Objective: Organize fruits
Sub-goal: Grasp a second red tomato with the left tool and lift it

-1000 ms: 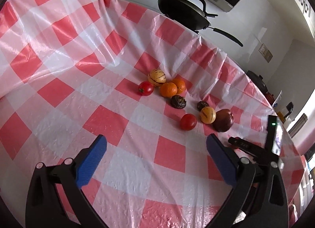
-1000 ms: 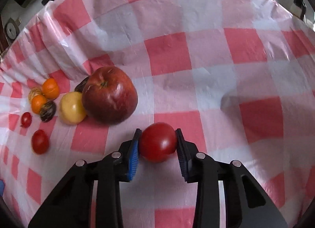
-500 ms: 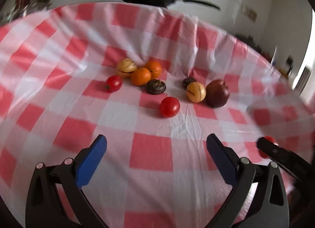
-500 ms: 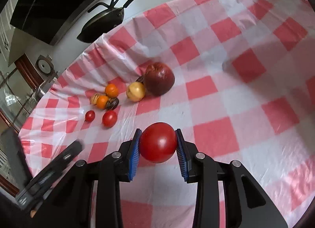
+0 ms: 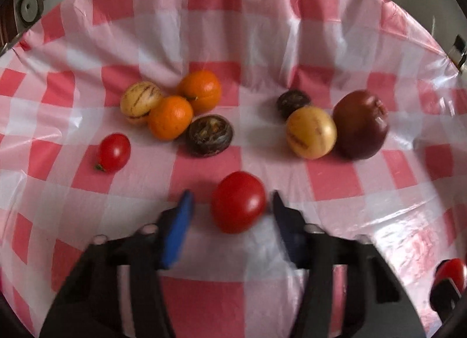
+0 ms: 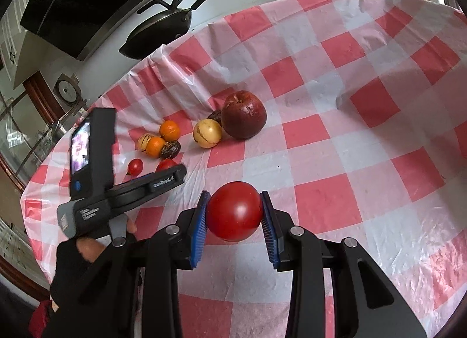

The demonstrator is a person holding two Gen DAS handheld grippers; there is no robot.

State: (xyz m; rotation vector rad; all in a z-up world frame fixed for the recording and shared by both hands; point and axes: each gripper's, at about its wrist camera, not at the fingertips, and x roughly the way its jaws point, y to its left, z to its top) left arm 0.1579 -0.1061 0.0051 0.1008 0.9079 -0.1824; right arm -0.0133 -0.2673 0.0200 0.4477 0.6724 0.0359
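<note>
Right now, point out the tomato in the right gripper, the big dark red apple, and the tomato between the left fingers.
held tomato (image 6: 235, 211), right wrist view, front face.
apple (image 6: 243, 114), right wrist view, middle.
loose tomato (image 5: 238, 202), left wrist view, top.

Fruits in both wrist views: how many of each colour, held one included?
Red tomatoes: 3
Orange citrus: 2
Yellow striped fruits: 2
Dark brown fruits: 2
Dark red apple: 1
Total: 10

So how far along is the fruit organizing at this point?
Partly done: two orange mandarins sit together. In hand: the right hand-held gripper clamps a large red tomato; the open left hand-held gripper straddles a second red tomato. Left: the small cherry tomato and striped yellow fruits lie apart.
</note>
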